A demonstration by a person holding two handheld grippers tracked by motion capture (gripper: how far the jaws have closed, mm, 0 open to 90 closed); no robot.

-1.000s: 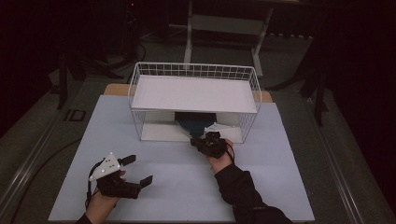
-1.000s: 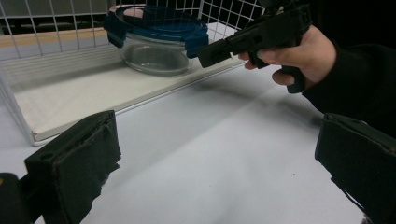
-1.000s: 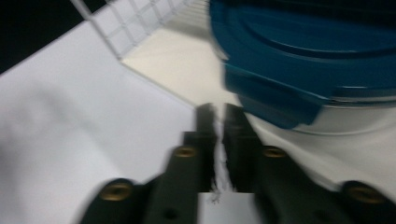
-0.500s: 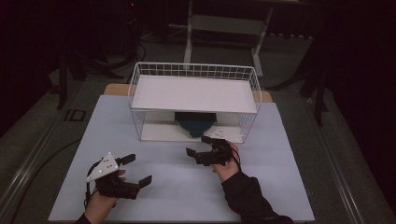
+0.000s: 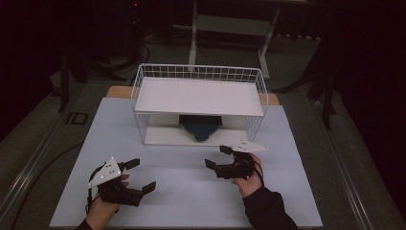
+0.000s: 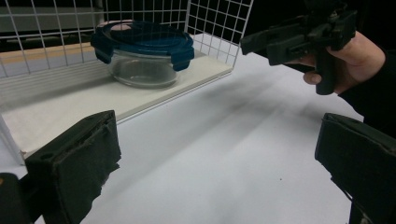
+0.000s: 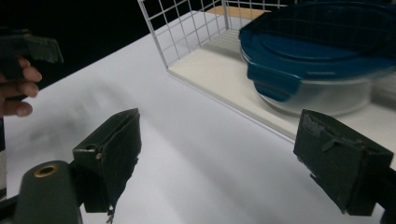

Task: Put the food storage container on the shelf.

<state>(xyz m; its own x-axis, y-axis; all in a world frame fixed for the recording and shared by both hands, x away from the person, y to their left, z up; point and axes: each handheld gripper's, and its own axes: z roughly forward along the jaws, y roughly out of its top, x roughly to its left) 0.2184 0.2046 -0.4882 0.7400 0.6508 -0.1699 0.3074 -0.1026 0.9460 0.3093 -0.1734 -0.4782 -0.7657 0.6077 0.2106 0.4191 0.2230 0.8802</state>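
The glass container (image 5: 200, 127) with its blue lid (image 6: 142, 40) sits on the lower shelf of the wire rack (image 5: 199, 96), toward the tabletop's far edge; the right gripper (image 5: 225, 162) has just opened its jaws, nothing between them; draw it back level, clear of the rack's front; the left gripper (image 5: 139, 175) rests open near the near edge.

Both grippers — left (image 5: 139, 175), right (image 5: 216, 156) — agape

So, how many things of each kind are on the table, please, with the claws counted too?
Wire rack: 1
Glass bowl with blue lid: 1
Claws: 2, left claw, right claw, both open and empty
Total: 4
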